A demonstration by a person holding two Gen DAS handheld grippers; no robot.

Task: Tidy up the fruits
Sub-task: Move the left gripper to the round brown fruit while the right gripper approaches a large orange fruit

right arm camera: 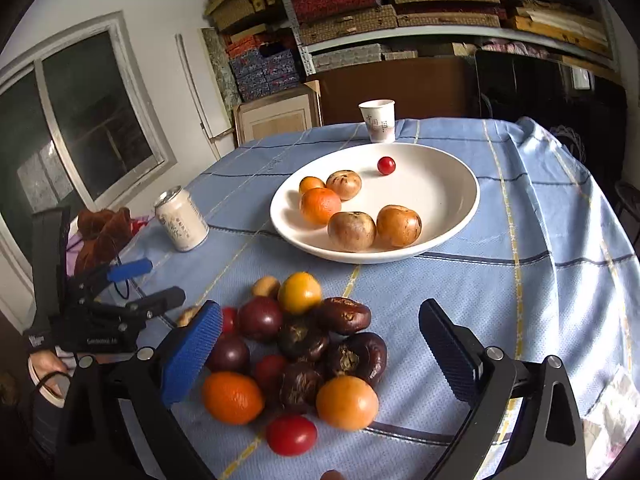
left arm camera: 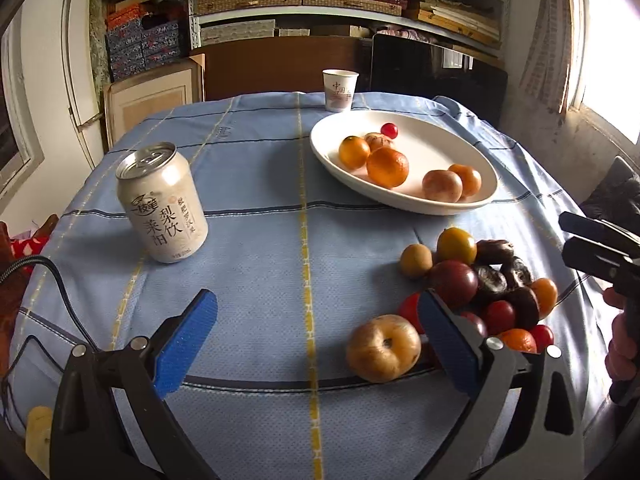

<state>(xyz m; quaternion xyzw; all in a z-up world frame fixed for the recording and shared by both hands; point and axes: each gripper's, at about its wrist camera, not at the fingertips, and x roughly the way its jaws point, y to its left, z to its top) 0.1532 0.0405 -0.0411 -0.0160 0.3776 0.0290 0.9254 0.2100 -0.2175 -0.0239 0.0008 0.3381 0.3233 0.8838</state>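
- Two grippers are working over one table; the left gripper [left arm camera: 318, 344] is hovering with its jaws spread wide and holding nothing, a tan flattened fruit [left arm camera: 383, 347] lying just inside its right finger.
- One drink can [left arm camera: 162, 203] is standing upright on the left of the blue checked tablecloth [left arm camera: 260, 272], well apart from the fruit.
- One pile of loose fruit [right arm camera: 296, 356] is waiting near the table's front edge: oranges, dark wrinkled fruits, purple round ones and cherry tomatoes, touching one another.
- One white oval dish [right arm camera: 460, 200] is sitting beyond the pile, holding six pieces: oranges, tan fruits and a single cherry tomato [right arm camera: 386, 165] lying apart near the far rim.
- One paper cup [right arm camera: 377, 120] is standing just behind the dish.
- The right gripper [right arm camera: 320, 356] is hanging over the pile, jaws wide apart and gripping nothing.
- Progress, as a judgement: under half is looking done, since more pieces are lying on the cloth than in the dish.
- Room: shelves of stacked boxes are filling the back wall; windows are showing on both sides.
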